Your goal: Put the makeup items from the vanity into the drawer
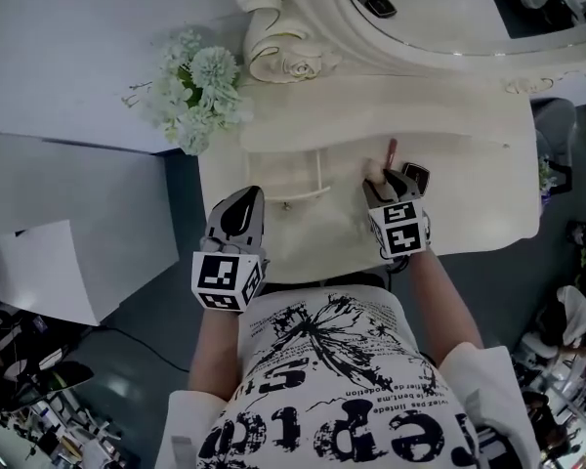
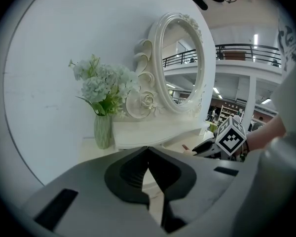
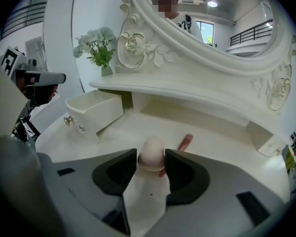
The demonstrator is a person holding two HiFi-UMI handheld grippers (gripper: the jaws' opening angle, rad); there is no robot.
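We see the right gripper (image 3: 151,158) jaws half open astride the pale egg-shaped makeup sponge (image 3: 152,151), not gripping it. The left gripper (image 2: 148,151) jaws are closed and empty. Risk: if the right jaws close off-centre, the sponge could squirt against the slim pink stick (image 3: 184,142) just beside it.

Person in a printed white tee, with two grey grippers

The T-shirt (image 1: 337,360) carries a black butterfly drawing and bold black lettering, with loose white sleeves (image 1: 490,389) at the elbows. The left gripper (image 1: 244,199) and right gripper (image 1: 391,178) share grey shells, dark fingers (image 2: 133,172), and black-and-white marker cubes (image 1: 225,279).
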